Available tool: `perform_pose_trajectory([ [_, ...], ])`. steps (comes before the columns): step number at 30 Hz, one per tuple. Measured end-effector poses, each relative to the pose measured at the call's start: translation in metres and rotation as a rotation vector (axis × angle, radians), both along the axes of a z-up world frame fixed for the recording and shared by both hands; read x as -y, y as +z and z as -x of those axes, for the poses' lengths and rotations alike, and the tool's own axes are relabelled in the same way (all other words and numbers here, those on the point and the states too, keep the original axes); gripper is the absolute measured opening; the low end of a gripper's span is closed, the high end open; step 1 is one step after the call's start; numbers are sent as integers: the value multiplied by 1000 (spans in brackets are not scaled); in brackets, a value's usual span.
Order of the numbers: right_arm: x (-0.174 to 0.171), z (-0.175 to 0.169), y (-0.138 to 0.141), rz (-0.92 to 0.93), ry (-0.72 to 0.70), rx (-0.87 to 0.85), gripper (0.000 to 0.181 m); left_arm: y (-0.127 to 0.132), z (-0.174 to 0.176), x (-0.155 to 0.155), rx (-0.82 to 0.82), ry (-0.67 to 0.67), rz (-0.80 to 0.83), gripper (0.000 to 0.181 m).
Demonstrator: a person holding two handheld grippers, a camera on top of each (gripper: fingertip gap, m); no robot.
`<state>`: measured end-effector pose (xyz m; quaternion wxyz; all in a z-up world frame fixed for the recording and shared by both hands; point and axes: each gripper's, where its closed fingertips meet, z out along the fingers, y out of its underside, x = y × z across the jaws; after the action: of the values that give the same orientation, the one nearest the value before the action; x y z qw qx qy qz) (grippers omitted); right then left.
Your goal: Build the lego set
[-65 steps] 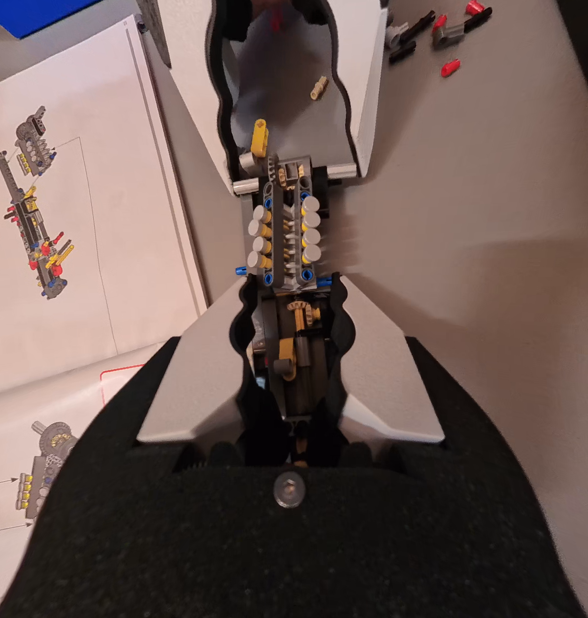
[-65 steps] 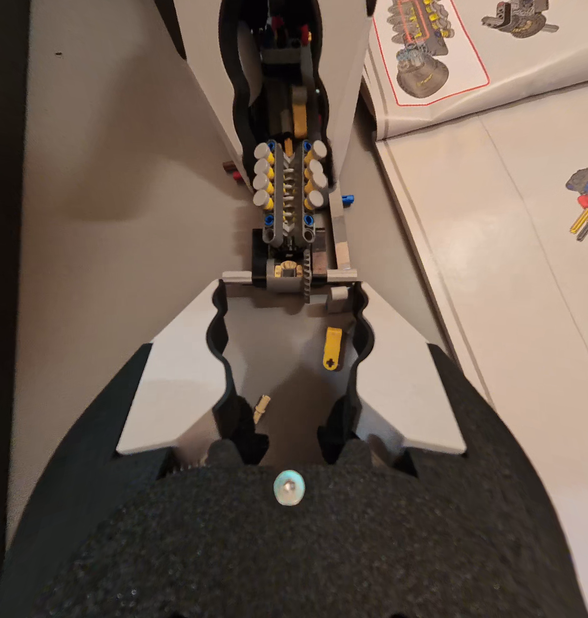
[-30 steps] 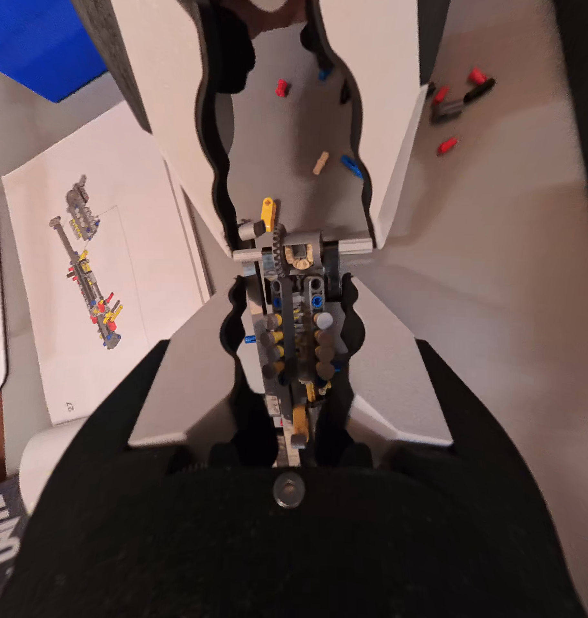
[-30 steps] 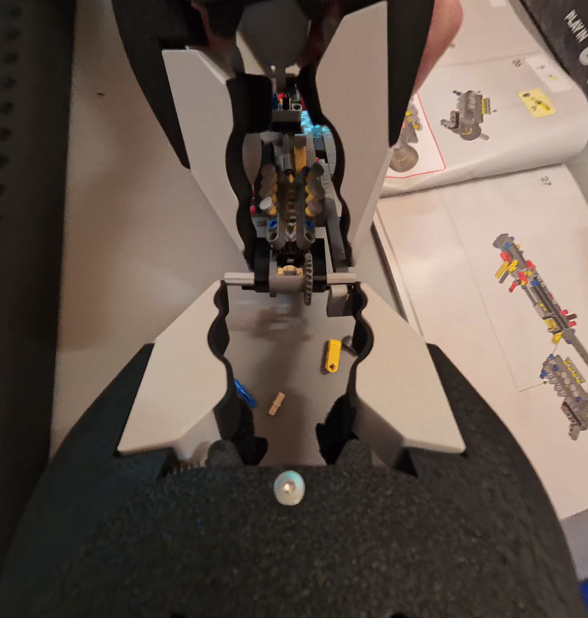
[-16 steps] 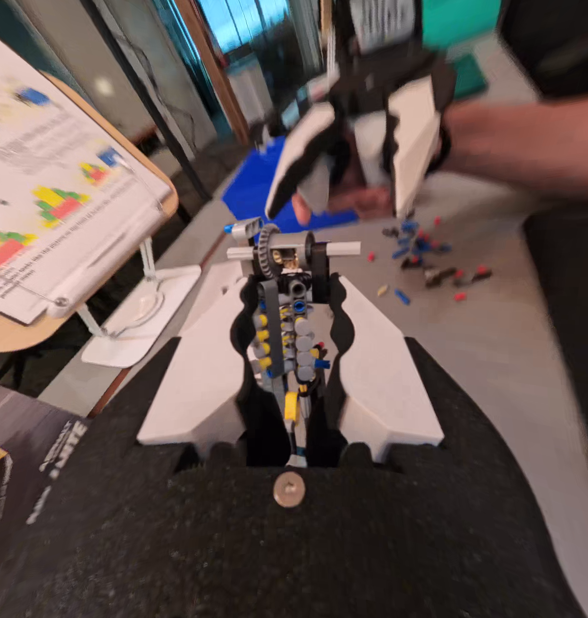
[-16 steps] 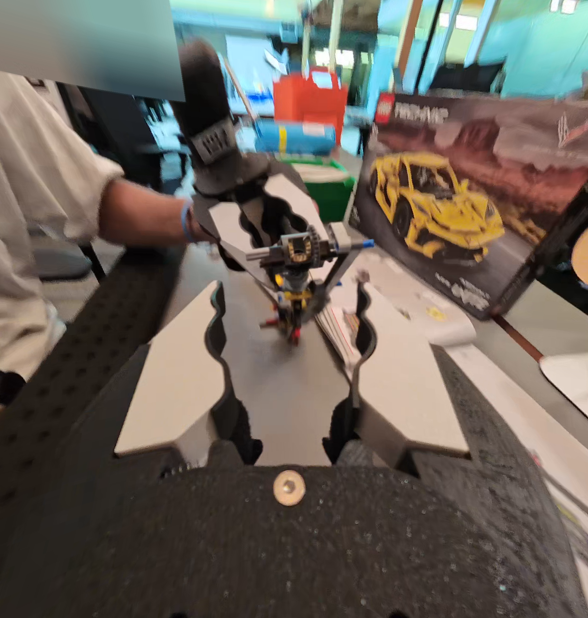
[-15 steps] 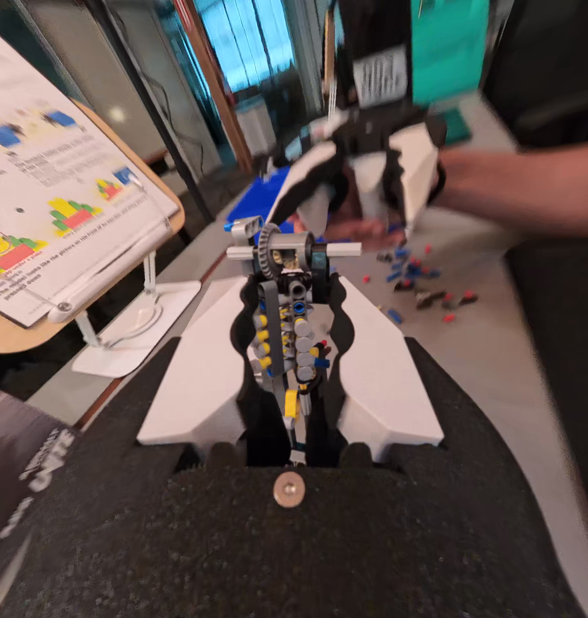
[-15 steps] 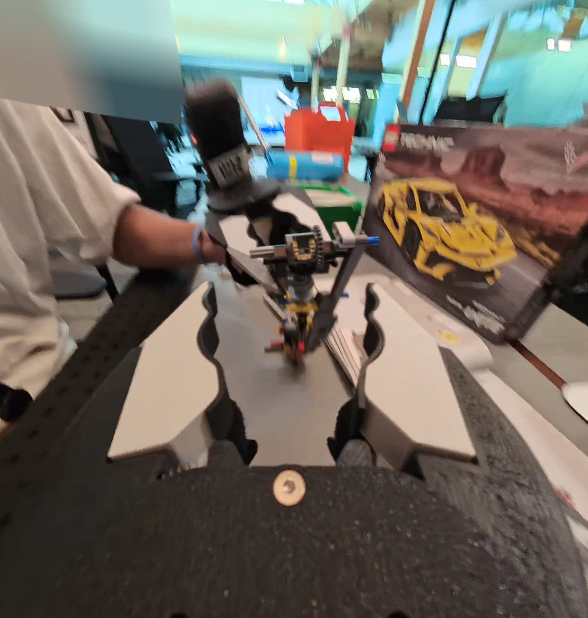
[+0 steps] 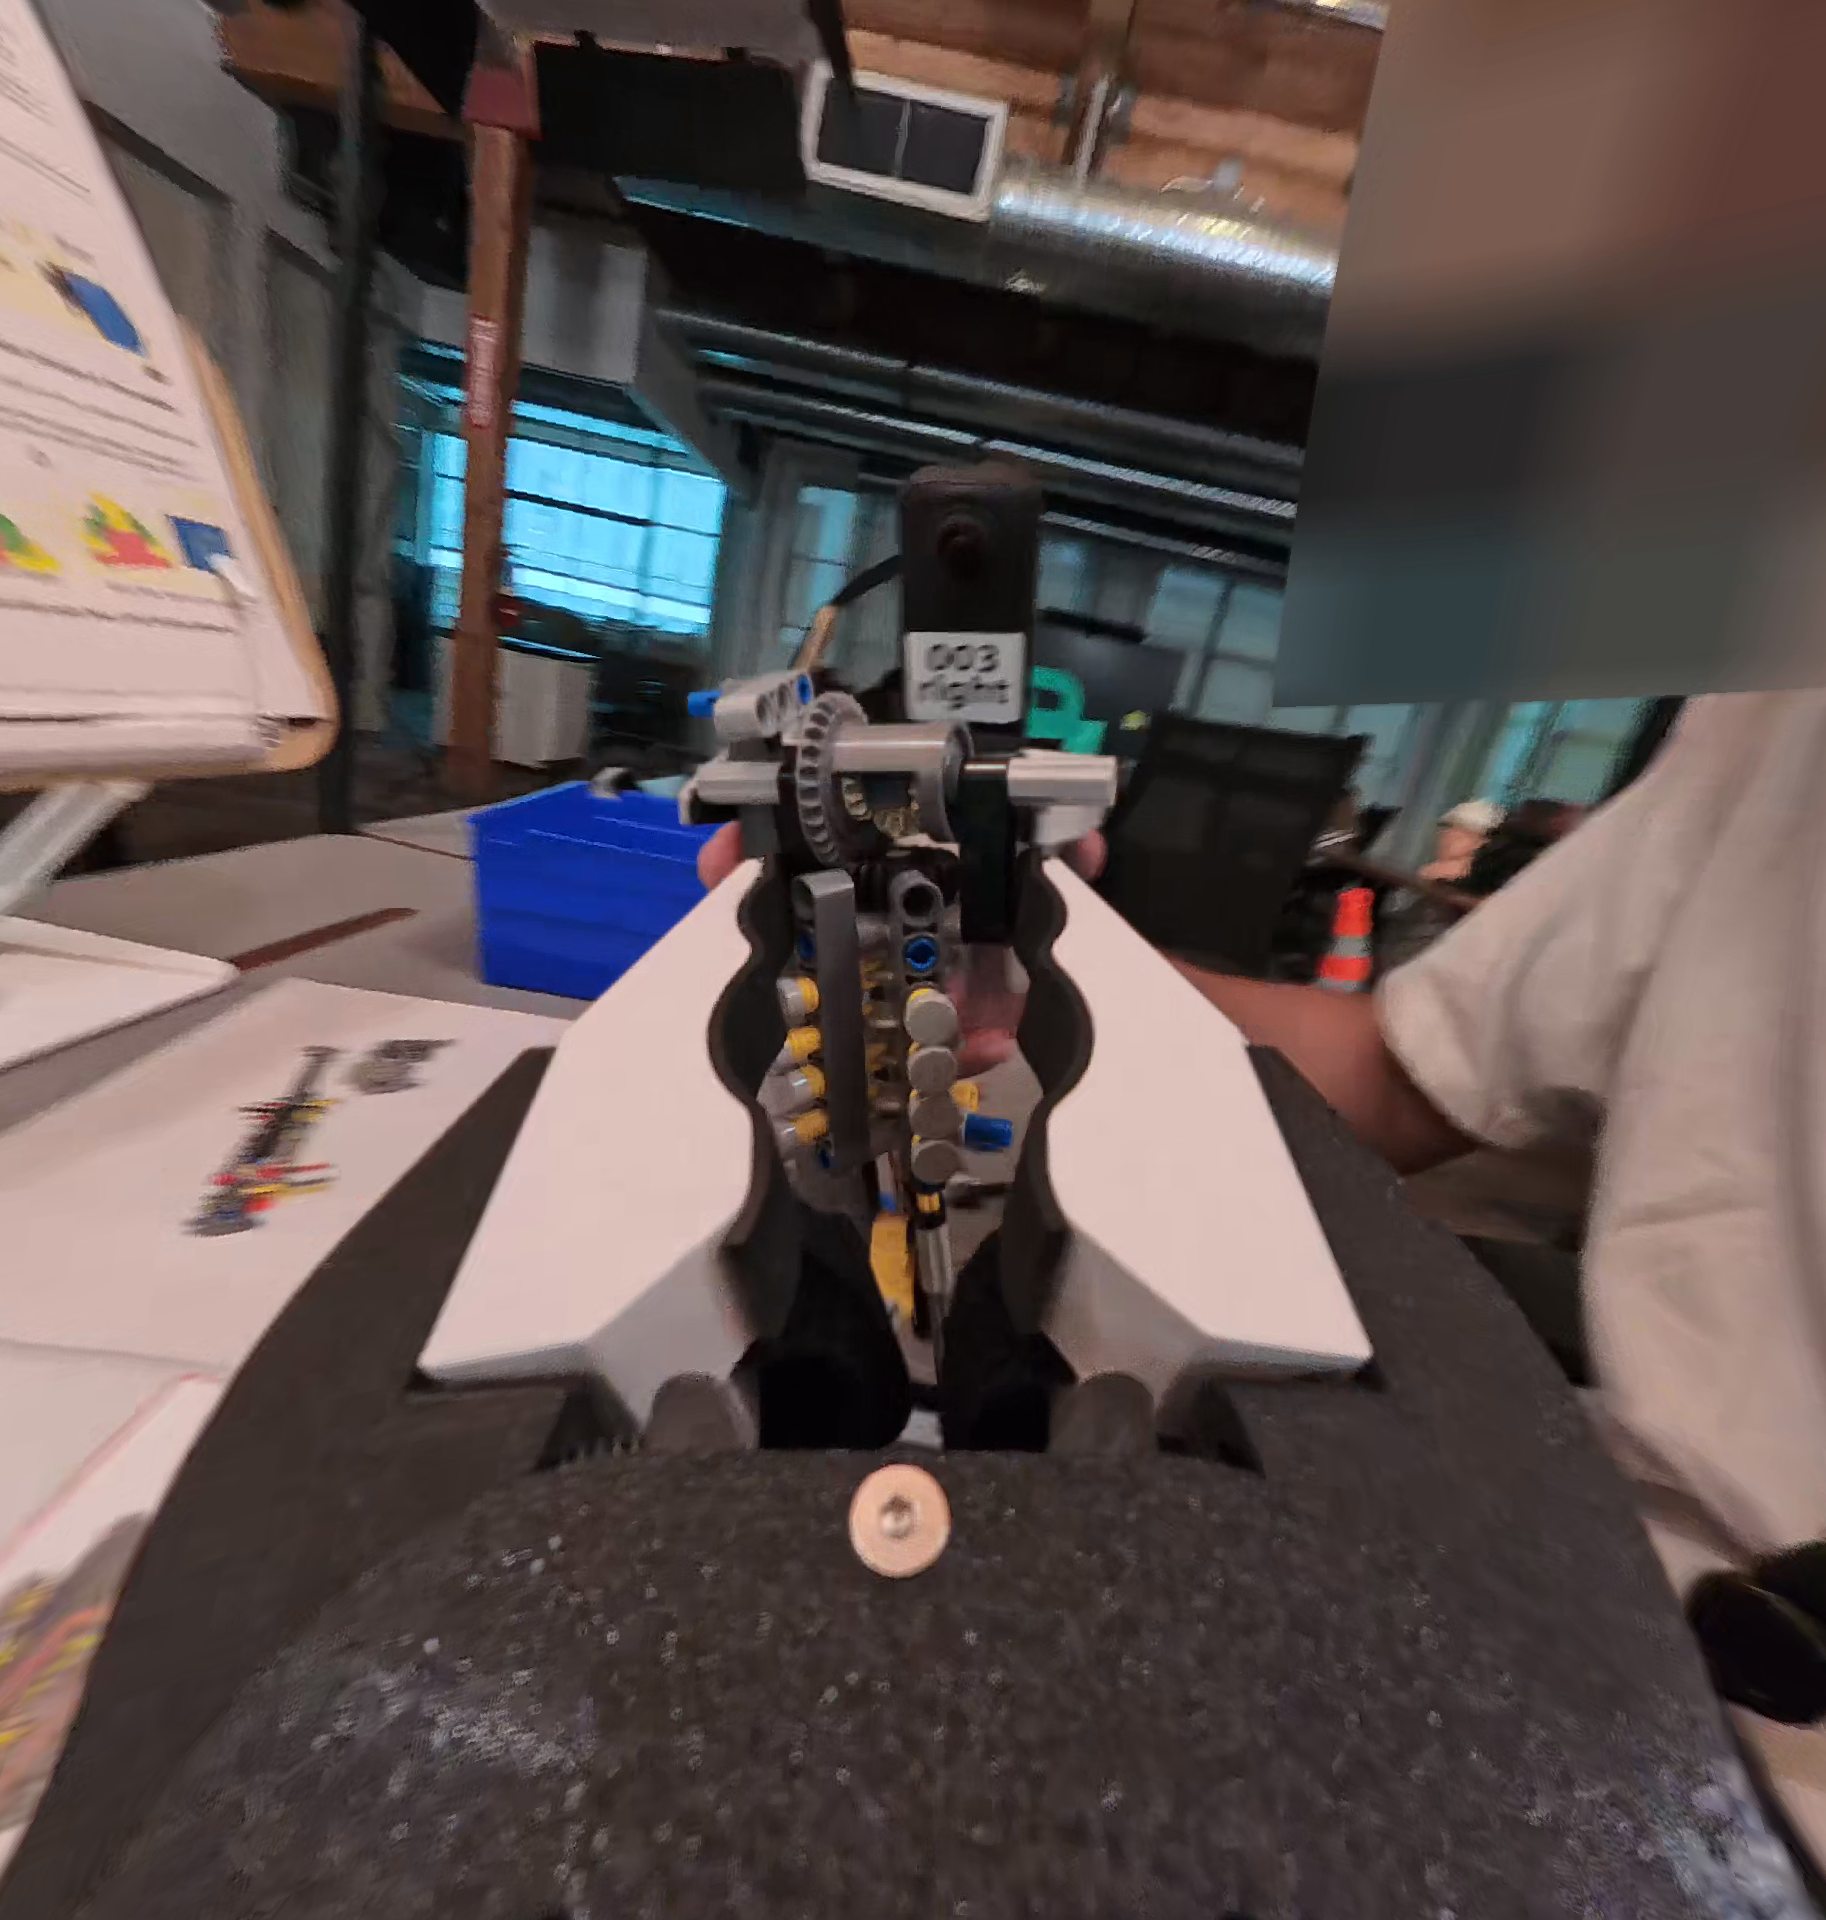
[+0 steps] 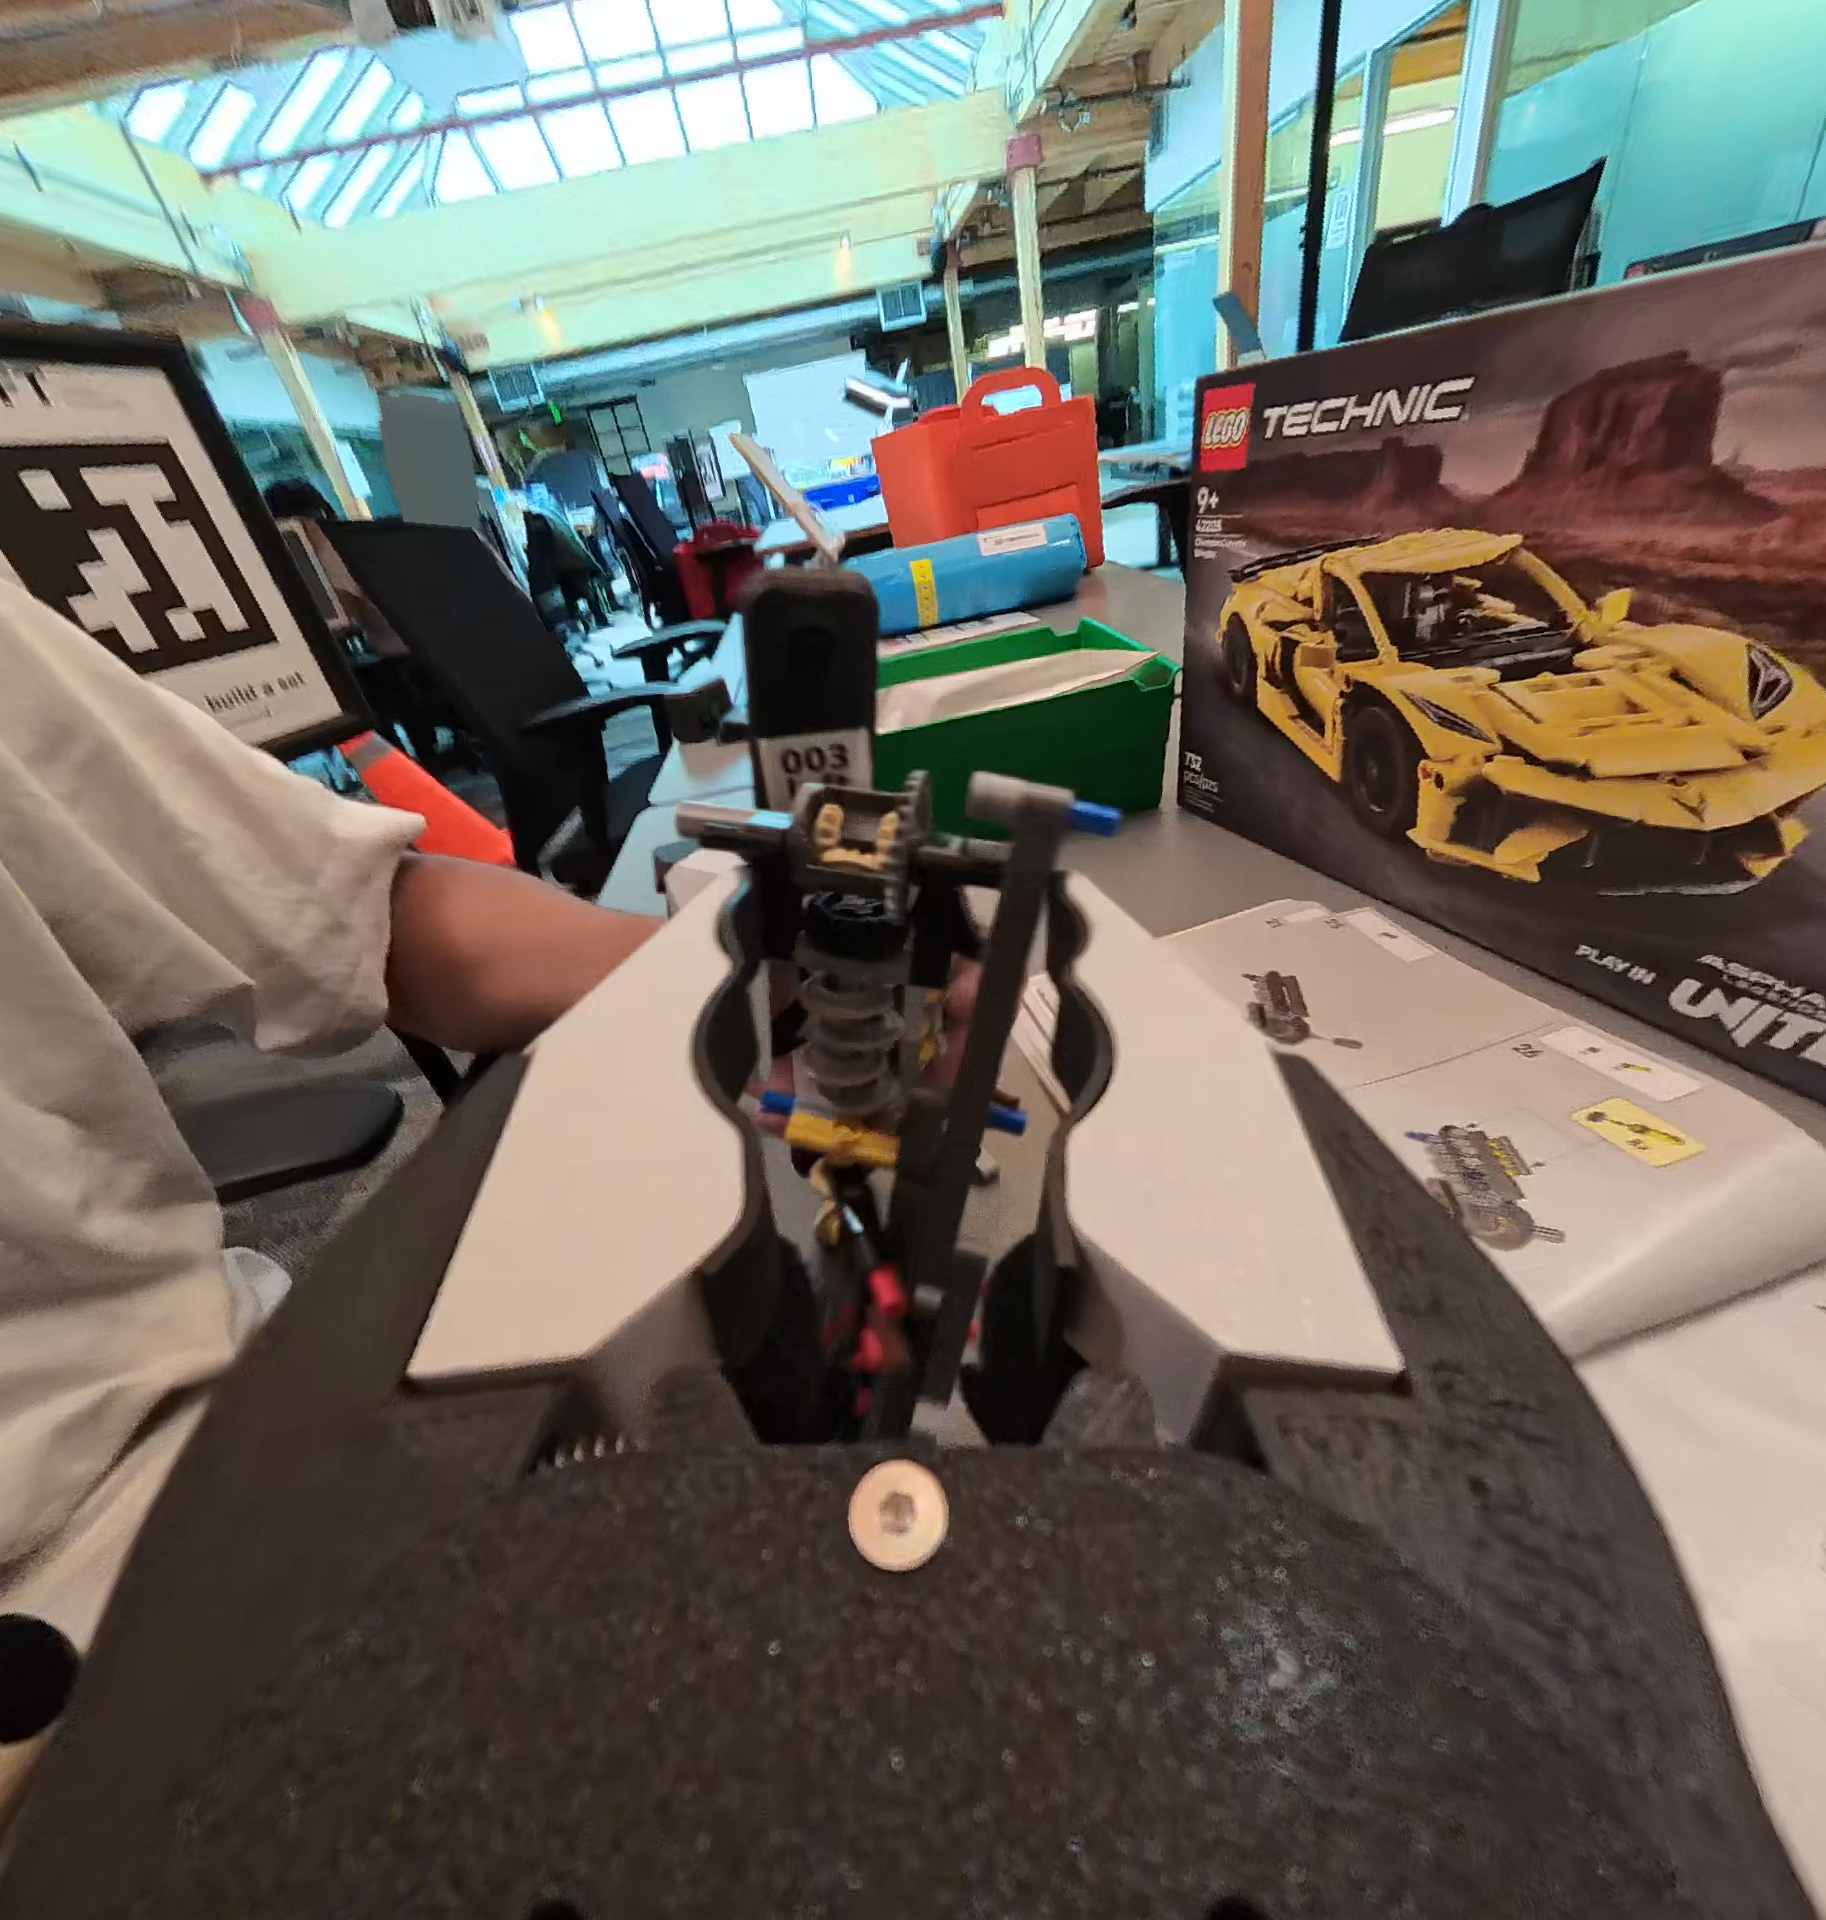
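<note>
Left wrist view: the left gripper (image 9: 893, 914) is closed on the lego assembly (image 9: 867, 997), held upright above the table (image 9: 265, 894), its gear and grey axle jutting past the fingertips; the right gripper faces it from behind, an instruction booklet (image 9: 213, 1122) and a blue bin (image 9: 566, 894) to the left

Right wrist view: the right gripper (image 10: 893, 935) has the same assembly between its fingers, which stand close at its sides, though I cannot tell whether they clamp it; the set's box (image 10: 1532, 644) stands to the right
</note>
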<state>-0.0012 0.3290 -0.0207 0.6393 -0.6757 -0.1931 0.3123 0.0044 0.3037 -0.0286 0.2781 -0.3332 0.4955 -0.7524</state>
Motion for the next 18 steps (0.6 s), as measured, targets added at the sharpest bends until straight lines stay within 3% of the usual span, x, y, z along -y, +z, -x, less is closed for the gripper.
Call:
perform_pose_trajectory([
  [4,-1,-5,-10,-5,-5,-73,30,-6,8,4,-45,-171,101,41],
  [7,0,-9,-16,23,-10,-90,29,-9,8,3,-91,-236,160,41],
  [18,-16,-30,-32,140,-247,22,28,-19,-12,-26,-174,27,80,39],
])
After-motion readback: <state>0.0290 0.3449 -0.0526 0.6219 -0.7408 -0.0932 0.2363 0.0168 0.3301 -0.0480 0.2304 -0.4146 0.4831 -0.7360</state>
